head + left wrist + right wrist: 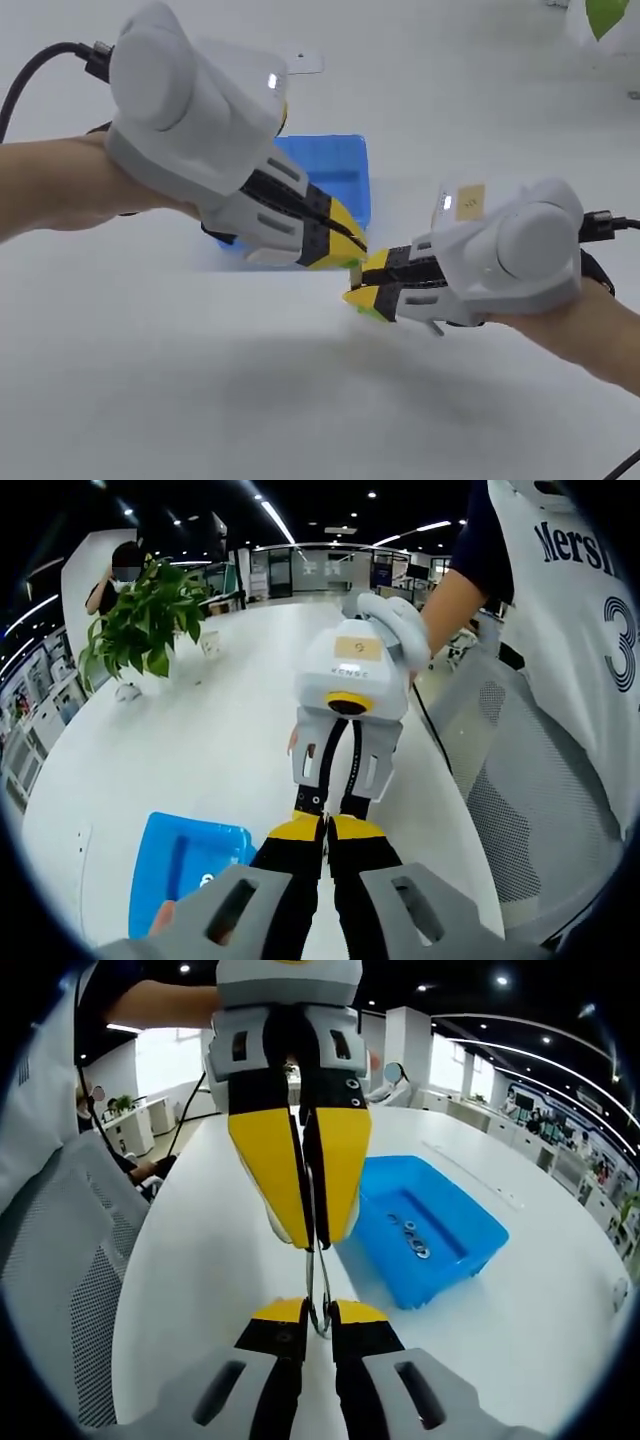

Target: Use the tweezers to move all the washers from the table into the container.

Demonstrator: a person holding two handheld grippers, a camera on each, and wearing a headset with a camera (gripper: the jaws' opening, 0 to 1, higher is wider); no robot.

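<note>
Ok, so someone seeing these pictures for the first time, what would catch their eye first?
The two grippers meet tip to tip in the middle of the head view. The left gripper and the right gripper are both closed on thin metal tweezers held between them. Right beside them a bright blue container sits on the white table, with a few washers lying inside it.

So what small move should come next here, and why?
Probably ease the left tongs open: both they and the right tongs seem shut on the tweezers, tip to tip beside the container; one must let go.
</note>
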